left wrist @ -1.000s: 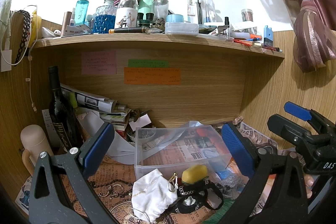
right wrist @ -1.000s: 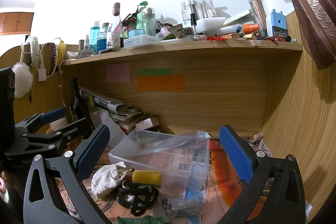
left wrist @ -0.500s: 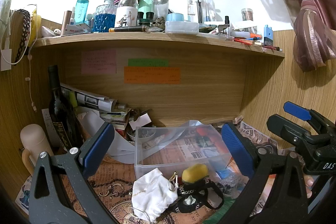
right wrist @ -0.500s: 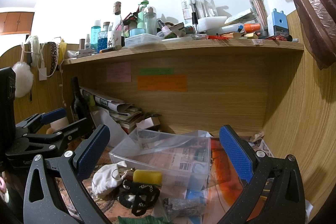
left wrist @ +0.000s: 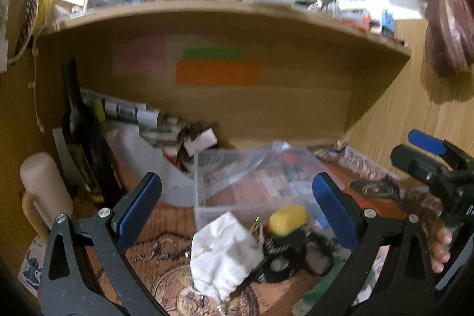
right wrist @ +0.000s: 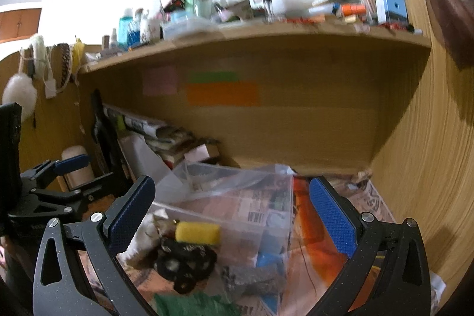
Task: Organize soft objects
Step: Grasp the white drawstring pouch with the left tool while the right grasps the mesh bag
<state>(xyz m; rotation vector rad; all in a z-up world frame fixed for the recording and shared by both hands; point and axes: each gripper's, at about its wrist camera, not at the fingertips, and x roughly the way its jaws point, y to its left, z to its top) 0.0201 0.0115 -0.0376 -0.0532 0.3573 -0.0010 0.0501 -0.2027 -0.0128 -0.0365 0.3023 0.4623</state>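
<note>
A white cloth pouch (left wrist: pixel 225 253) lies on the patterned mat in front of a clear plastic box (left wrist: pixel 254 182). Beside it are a yellow sponge (left wrist: pixel 287 219), a black strap item (left wrist: pixel 284 253) and a green cloth (right wrist: pixel 192 304). My left gripper (left wrist: pixel 237 209) is open and empty, hovering over the pouch and sponge. My right gripper (right wrist: pixel 231 215) is open and empty, above the clear box (right wrist: pixel 237 197), with the sponge (right wrist: pixel 197 232), black strap item (right wrist: pixel 183 259) and pouch (right wrist: pixel 145 236) at its lower left. Each gripper shows in the other's view.
A dark wine bottle (left wrist: pixel 80 132), a cream mug (left wrist: pixel 44 188), a white sheet and stacked papers (left wrist: pixel 142 120) fill the back left. A wooden shelf (left wrist: pixel 225 11) crowded with bottles hangs overhead. Wooden walls close in left and right. A grey pouch (right wrist: pixel 251 280) lies by the box.
Both grippers have moved forward and down towards the pile, which looms larger; the views are now motion-blurred. Both stay open and empty.
</note>
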